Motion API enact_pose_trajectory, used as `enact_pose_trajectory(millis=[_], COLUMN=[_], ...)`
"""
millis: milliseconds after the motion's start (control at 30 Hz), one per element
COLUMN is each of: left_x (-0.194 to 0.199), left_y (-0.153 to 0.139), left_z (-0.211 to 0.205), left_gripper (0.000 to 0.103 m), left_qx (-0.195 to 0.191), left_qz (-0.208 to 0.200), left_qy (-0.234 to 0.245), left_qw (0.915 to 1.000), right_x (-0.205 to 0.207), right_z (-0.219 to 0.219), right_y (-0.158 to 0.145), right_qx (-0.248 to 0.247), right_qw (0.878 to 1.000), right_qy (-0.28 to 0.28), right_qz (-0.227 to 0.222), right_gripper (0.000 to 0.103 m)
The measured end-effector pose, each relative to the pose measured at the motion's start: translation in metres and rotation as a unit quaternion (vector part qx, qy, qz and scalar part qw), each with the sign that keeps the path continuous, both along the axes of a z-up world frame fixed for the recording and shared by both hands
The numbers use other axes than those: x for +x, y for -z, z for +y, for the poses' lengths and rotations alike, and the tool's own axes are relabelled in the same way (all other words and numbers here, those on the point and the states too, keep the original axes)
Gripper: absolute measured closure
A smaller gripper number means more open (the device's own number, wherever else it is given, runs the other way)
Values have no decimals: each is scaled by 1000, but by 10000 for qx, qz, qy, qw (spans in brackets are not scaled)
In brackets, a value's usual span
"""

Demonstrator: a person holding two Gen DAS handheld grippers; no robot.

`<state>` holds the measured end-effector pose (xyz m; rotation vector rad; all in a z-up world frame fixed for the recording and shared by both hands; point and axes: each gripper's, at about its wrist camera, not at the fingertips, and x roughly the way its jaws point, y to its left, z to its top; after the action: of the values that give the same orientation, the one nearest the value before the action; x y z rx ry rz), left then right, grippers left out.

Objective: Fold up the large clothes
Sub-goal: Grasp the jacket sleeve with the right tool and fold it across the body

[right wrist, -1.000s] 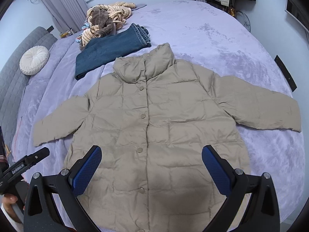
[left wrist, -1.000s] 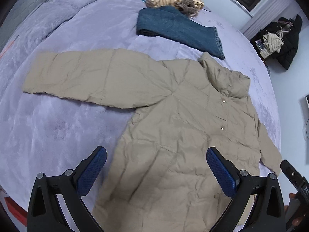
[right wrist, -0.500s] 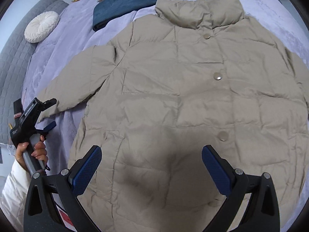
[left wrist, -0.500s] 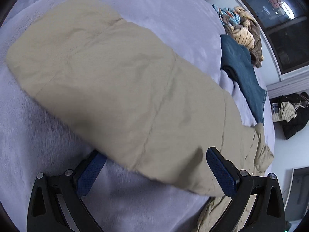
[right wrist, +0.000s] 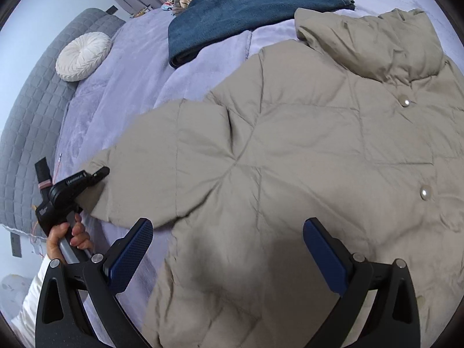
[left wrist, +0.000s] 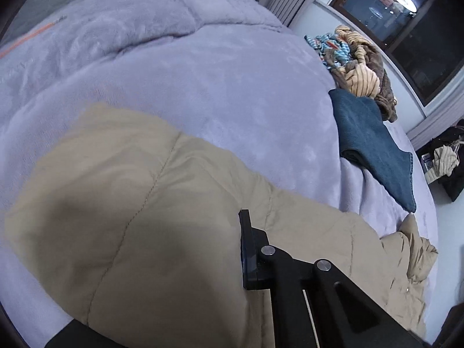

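Beige quilted jacket (right wrist: 304, 159): laid flat, front up, on the lavender bed (left wrist: 203, 87); left gripper (right wrist: 98, 174): jaws closed on the cuff end of the jacket's sleeve (left wrist: 130, 203), one finger seen above the fabric; right gripper (right wrist: 226, 258): jaws held wide apart, poised over the jacket's lower body, nothing gripped; folded jeans (right wrist: 246, 8): placed beside the collar.

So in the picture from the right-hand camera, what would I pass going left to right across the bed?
Grey quilted headboard → round white cushion → folded blue jeans → collar of the beige padded jacket. Lower down at the left edge, the left hand-held gripper is at the jacket's sleeve end.
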<state>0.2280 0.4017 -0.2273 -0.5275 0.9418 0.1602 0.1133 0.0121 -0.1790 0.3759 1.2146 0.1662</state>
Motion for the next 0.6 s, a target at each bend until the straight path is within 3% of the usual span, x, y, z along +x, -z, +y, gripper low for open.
enact_pose_trajectory(millis=[33, 67, 133, 333, 500, 600], left_x=[-3, -6, -14, -39, -42, -39], left_y=[-12, -22, -45, -112, -158, -179], left_z=[-2, -3, -8, -57, -143, -206], left_gripper=[94, 94, 94, 94, 94, 94], left_qx=[107, 172, 366, 981, 990, 811], left_qz=[-126, -237, -476, -1203, -1719, -1916], left_qy=[69, 127, 275, 955, 1788, 2297], left_qw=[9998, 9995, 9978, 9833, 9637, 9508], right_x=[6, 10, 20, 39, 41, 41], right_z=[2, 4, 6, 24, 39, 31], right_y=[2, 5, 16, 51, 82, 77], right_qx=[68, 197, 468, 1139, 1024, 1287], right_qw=[9999, 9997, 9986, 9931, 9926, 9881], right_qy=[64, 105, 216, 126, -216, -341], right_qz=[-46, -54, 110, 228, 611, 770], right_gripper=[29, 67, 87, 92, 93, 93])
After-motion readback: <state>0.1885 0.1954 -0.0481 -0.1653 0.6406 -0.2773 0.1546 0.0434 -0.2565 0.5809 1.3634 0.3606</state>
